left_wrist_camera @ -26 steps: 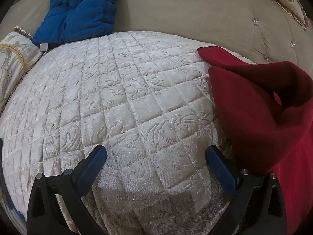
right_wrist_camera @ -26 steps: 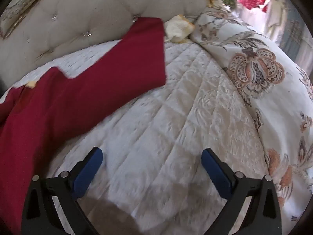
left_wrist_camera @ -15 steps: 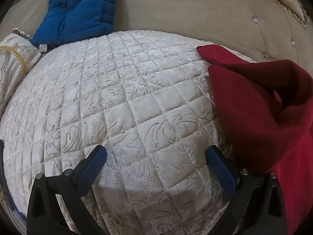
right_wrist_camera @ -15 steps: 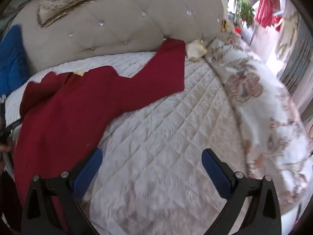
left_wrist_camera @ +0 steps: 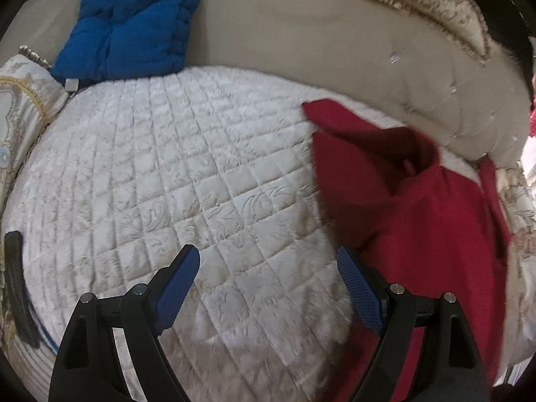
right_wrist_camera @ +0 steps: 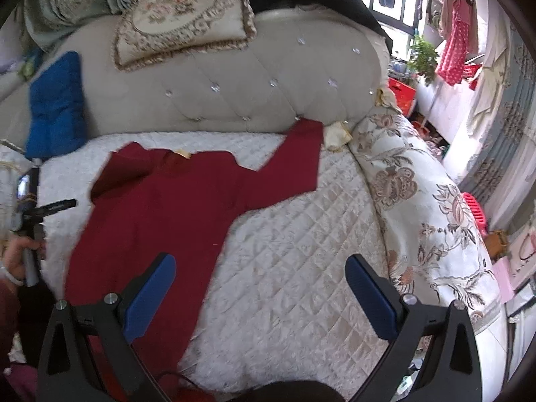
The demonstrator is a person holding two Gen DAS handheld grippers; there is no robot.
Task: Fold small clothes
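A dark red long-sleeved top lies on a white quilted bed cover. Its right sleeve stretches toward the headboard; its left sleeve is folded over the body. In the left wrist view the top lies at the right. My left gripper is open and empty above the bare quilt, its right finger beside the top's edge. My right gripper is open and empty, above the quilt next to the top's lower right side. The left gripper also shows at the far left of the right wrist view.
A beige tufted headboard runs behind the bed, with a fringed cushion on top. A blue cushion leans at the back left. A floral duvet is bunched along the right side. A small cream cloth lies by the sleeve end.
Both grippers have pulled back and up from the bed, so more of the top and the room shows. Both stay open and empty. The top has not moved.
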